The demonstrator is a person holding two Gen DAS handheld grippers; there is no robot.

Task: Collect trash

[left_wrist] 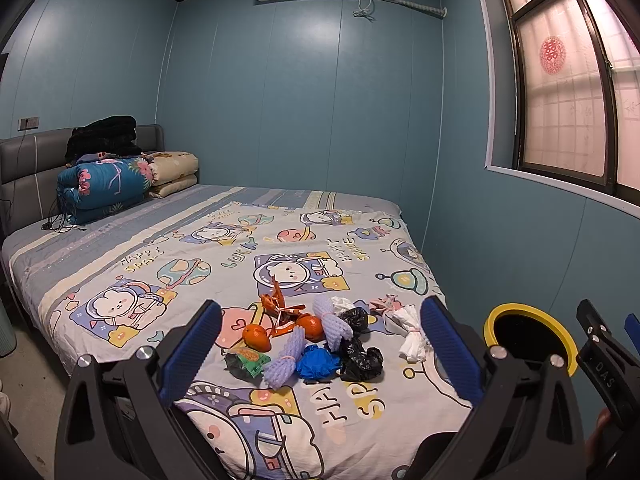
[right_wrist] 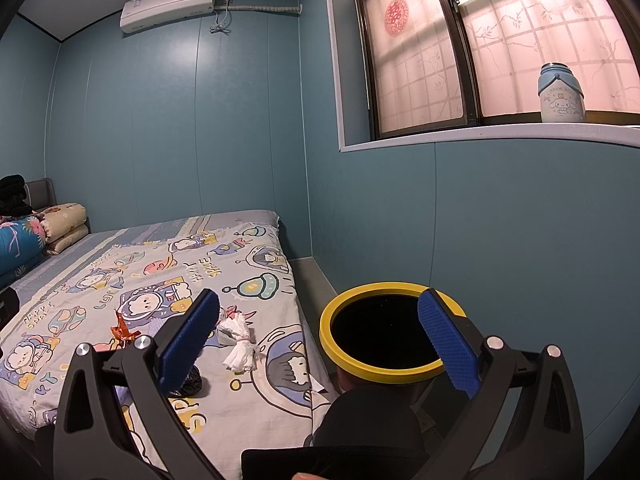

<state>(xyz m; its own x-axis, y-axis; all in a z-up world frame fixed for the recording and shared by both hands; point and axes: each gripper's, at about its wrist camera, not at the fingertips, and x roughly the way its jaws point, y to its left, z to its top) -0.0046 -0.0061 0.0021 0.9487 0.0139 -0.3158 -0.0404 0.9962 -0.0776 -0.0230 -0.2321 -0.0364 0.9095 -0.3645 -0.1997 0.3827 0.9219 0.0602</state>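
On bed [left_wrist: 120, 248], near its foot edge, trash pile sits: purple foam nets [left_wrist: 338, 324], black bags [left_wrist: 358, 354], white tissue wads [left_wrist: 412, 334], w/ two oranges [left_wrist: 256, 337]. Yellow-rimmed bin [right_wrist: 332, 344] stands beside bed. Left gripper [left_wrist: 320, 344] & right gripper [right_wrist: 320, 344] both wide, empty. Looks like start: next, lower onto one piece, pinch, carry to bin.

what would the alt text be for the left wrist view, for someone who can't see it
The open, empty left claw hovers over a cartoon space-print bedsheet strewn with trash: two oranges, purple foam fruit nets, black plastic bags, a crumpled blue bag and white wrappers. A yellow-rimmed bin stands right of the bed, below a window.
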